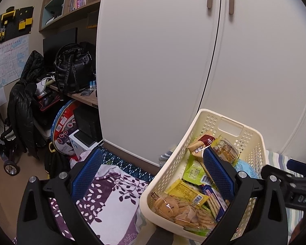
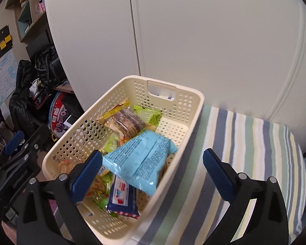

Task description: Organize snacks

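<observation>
A cream perforated basket (image 1: 169, 169) (image 2: 185, 110) holds several snack packets. The left wrist view shows a clear bag of cookies (image 1: 173, 206), a yellow packet (image 1: 185, 192) and a green packet (image 1: 193, 171). A light blue packet (image 2: 140, 159) lies on top, with a dark blue packet (image 2: 122, 200) and clear-wrapped round biscuits (image 2: 130, 122) under it. My left gripper (image 1: 153, 173) is open and straddles the basket's left wall, its right finger inside. My right gripper (image 2: 153, 175) is open astride the right wall, its left finger over the snacks.
White wardrobe doors (image 1: 173, 61) stand right behind the basket. A striped cloth (image 2: 244, 153) lies to its right and a purple leaf-print blanket (image 1: 112, 200) to its left. Further left are a cluttered desk with a black backpack (image 1: 73, 67), jackets and a stroller (image 1: 4, 134).
</observation>
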A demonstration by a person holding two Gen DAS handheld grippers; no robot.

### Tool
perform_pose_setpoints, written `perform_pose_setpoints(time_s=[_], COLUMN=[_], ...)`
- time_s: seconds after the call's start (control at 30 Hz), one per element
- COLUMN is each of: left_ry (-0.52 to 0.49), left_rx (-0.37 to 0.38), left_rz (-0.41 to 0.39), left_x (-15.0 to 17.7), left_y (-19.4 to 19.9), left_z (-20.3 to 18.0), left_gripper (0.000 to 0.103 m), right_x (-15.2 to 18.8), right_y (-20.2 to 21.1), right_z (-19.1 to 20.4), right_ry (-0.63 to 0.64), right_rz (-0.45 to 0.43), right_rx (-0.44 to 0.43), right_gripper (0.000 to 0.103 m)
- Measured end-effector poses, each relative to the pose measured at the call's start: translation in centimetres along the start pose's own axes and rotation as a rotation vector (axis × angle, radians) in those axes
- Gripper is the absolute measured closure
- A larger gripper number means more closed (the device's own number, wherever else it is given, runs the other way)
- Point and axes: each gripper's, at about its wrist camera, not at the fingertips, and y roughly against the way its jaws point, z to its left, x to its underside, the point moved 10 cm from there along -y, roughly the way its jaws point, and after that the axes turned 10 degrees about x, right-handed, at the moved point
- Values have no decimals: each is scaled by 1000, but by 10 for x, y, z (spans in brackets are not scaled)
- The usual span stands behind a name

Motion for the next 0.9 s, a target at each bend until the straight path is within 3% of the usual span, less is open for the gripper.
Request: perform_pose_setpoints(time_s=[0.23, 0.33, 0.43, 0.5, 0.63, 0.8, 0.9], left_ry=[-22, -36, -34, -41, -95, -193, -237], left_rx=[8, -2, -17, -30, -55, -105, -126], left_rz=[-51, -68, -70, -61, -61, -62, -67], left_x=[-9, -12, -14, -13, -9, -4, 1], left_y=[14, 18, 20, 24, 42, 65, 78], left_z=[-8, -9, -6, -3, -2, -4, -4], left_gripper=[3, 3, 3, 3, 3, 3, 3], right_x=[4, 6, 8, 7, 3, 17, 25], right_y=[39, 54, 57, 61, 86, 93, 91], right_z=[-13, -10, -15, -19, -22, -5, 1], right_ry=[10, -13, -49, -43, 15, 20, 41], right_rz=[-122, -163, -142, -154, -283, -226, -201], right_rx=[126, 63, 59, 92, 186, 34, 59], right_gripper=[5, 5, 5, 5, 5, 5, 5])
